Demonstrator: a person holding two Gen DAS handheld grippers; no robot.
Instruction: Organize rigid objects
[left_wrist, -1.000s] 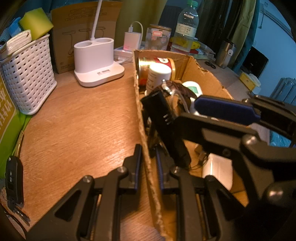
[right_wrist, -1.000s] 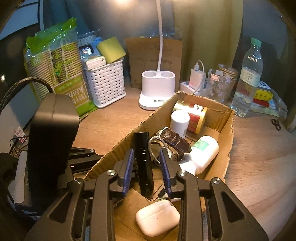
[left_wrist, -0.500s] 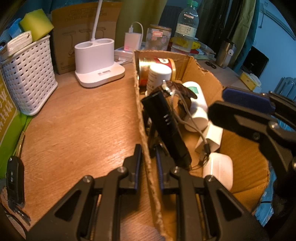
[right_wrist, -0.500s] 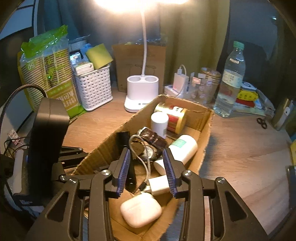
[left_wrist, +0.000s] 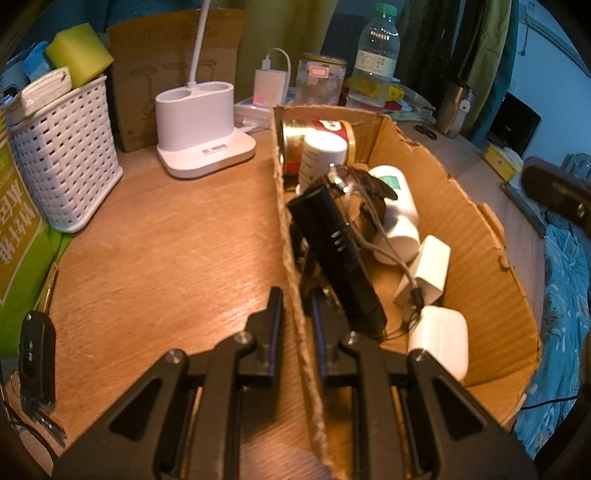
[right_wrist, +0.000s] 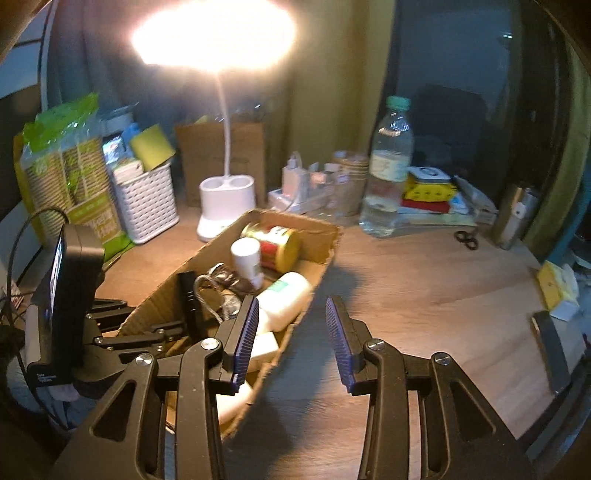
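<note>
Clamped onto the near side wall of the torn brown cardboard box (left_wrist: 476, 236), the left gripper (left_wrist: 295, 314) has one blue-padded finger outside the wall and one inside, the pads nearly together on the cardboard. Its partner, the right gripper (right_wrist: 291, 332), hangs above the box's near right edge; its jaws have just been opening and stand apart with nothing between them. Inside the box lie a long black bar-shaped device (left_wrist: 336, 258), a brown leather-strap watch (left_wrist: 364, 184), a white plastic bottle with a green label (left_wrist: 397, 206), a white charger plug (left_wrist: 430, 269), a white earbud case (left_wrist: 441, 339), a small white jar (left_wrist: 319, 155) and a red-and-gold tin (left_wrist: 325, 131). The box rests on the wooden desk (left_wrist: 166, 258), near a lit white desk lamp base (left_wrist: 199, 129).
</note>
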